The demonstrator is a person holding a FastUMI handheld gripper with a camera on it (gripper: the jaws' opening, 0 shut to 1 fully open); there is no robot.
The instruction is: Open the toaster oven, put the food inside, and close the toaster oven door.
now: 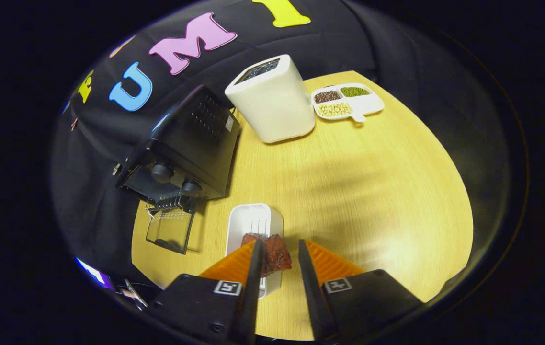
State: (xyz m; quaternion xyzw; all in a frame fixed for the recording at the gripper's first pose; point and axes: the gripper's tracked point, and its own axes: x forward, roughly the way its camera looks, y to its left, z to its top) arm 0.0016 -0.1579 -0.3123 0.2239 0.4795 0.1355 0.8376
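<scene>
Gripper: the gripper [278,249] hangs over the wooden table [373,191], fingers parted with a clear gap, clamping nothing.
Food: a dark reddish-brown piece of food [275,254] lies in the gap between the fingers, tucked against the left finger [255,268]; whether that finger touches it, cannot tell. The right finger [307,268] stands apart from it.
Tray: the food sits on a white oblong tray [253,220], which runs away from the fingers toward 12 o'clock.
Toaster oven: the black toaster oven [186,143] stands at 11 o'clock from the fingers, beyond the tray; its glass door [169,230] is dropped open and the wire rack [164,205] shows at its mouth.
White appliance: a tall white container [275,103] stands at 12 o'clock, just right of the oven.
Bean dish: a white divided dish [349,101] with brown, green and pale beans sits at 1 o'clock, near the white container.
</scene>
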